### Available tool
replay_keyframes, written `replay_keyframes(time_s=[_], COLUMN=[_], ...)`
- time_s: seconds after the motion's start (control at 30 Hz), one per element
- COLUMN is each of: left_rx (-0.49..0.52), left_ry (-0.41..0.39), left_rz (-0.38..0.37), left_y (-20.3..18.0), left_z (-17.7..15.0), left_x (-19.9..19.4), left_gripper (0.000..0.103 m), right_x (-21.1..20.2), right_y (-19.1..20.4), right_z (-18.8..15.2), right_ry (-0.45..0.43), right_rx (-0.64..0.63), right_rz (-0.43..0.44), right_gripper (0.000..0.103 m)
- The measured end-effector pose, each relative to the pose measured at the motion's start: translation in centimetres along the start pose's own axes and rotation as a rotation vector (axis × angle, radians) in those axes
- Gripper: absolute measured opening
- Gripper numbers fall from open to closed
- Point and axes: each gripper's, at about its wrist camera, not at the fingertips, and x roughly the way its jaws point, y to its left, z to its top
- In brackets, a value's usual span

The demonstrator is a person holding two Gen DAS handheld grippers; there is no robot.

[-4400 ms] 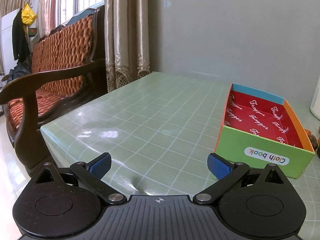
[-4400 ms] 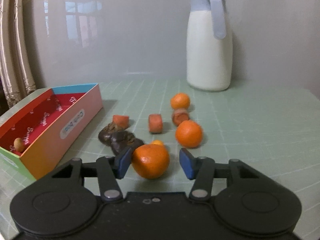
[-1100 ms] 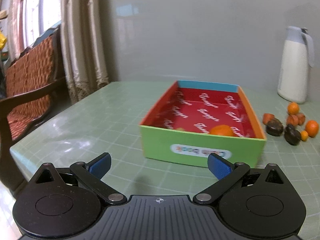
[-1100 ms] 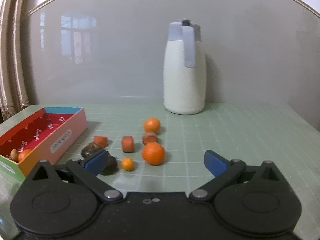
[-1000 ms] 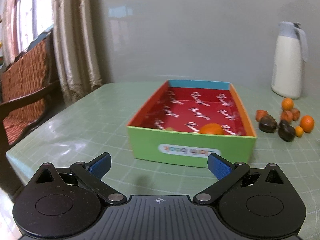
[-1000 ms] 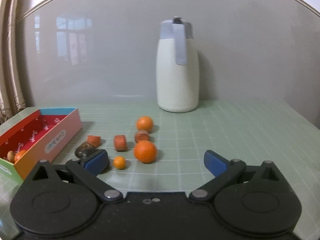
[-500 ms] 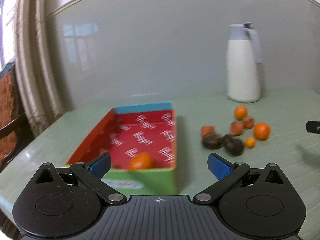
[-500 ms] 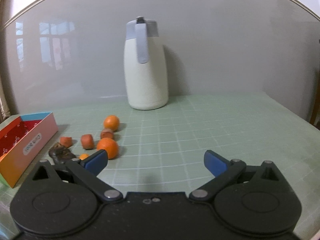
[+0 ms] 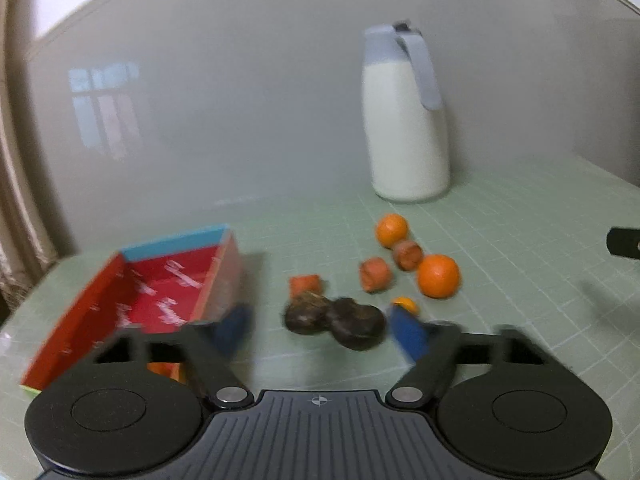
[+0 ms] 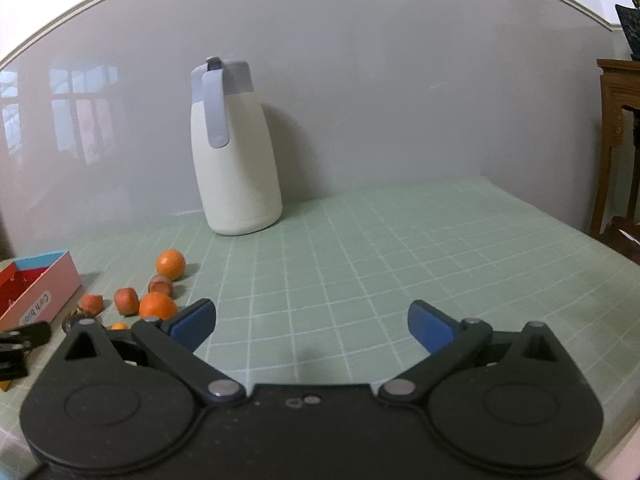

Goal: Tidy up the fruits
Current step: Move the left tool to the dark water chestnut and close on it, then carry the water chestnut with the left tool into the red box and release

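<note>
**Hand-held gripper closing in on the dark fruits, nothing grasped**

Left hand-held gripper (image 9: pixel 322 330) is released, jaws spread, empty. Right hand-held gripper (image 10: pixel 311 322) is likewise released and empty, over bare table (image 10: pixel 400 248) with the fruit off to its left.

Largest to smallest, as placed from the left hand-held gripper:
- Table: green grid cloth, carries everything.
- White jug (image 9: pixel 406 120): far ahead, right of centre, well apart from the fruit.
- Box (image 9: pixel 160 280): ahead to the left, red lining; its near end sits behind the left finger.
- Two dark fruits (image 9: pixel 334 320): directly ahead between the blue pads, touching each other.
- Oranges (image 9: pixel 438 275): ahead to the right, one nearer, one farther, near the jug side.
- Three reddish-brown pieces (image 9: pixel 375 274): just beyond the dark fruits.
- Small orange fruit (image 9: pixel 405 304): just beside the right pad.

Step in hand, by judgement: pick up a dark fruit for the box. To do it well, centre on one fruit only, since the pair touch and a wide closure could pinch both or roll one away. Keep the right pad off the small orange fruit.

Hard to make out: the left view is motion-blurred, so the dark fruits' kind is uncertain. An orange patch shows behind the left finger; whether it is fruit in the box cannot be told. The box is cut off in the right view.
</note>
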Motion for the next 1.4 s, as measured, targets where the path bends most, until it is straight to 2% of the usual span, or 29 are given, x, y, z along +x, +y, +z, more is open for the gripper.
replay_keyframes(time_s=[0.23, 0.3, 0.37, 0.57, 0.9, 0.97, 1.4], left_rx=[-0.044, -0.069, -0.091, -0.127, -0.153, -0.157, -0.192], left_ry=[0.042, 0.062, 0.084, 0.109, 0.131, 0.133, 0.127], left_rz=[-0.012, -0.026, -0.037, -0.028, -0.044, -0.047, -0.053], left_y=[-0.9, -1.0, -1.0, -1.2, -1.4, -1.4, -0.9], left_z=[-0.2, -0.1, -0.2, -0.5, -0.5, -0.5, -0.7], left_x=[2.4, 3.2, 4.0, 5.5, 6.7, 6.9, 6.9], left_gripper=[0.066, 0.057, 0.054, 0.053, 0.053, 0.046, 0.044], right_x=[-0.2, -0.2, -0.2, -0.1, 0.0, 0.0, 0.1], right_y=[0.0, 0.0, 0.0, 0.1, 0.4, 0.3, 0.4], right_z=[0.2, 0.2, 0.3, 0.4, 0.4, 0.4, 0.3], right_ry=[-0.016, -0.016, -0.017, -0.019, -0.014, -0.015, -0.008], right_rx=[-0.001, 0.001, 0.003, 0.006, 0.005, 0.007, 0.007], right_rz=[0.017, 0.022, 0.029, 0.043, 0.054, 0.053, 0.055], right_gripper=[0.103, 0.103, 0.103, 0.103, 0.103, 0.103, 0.103])
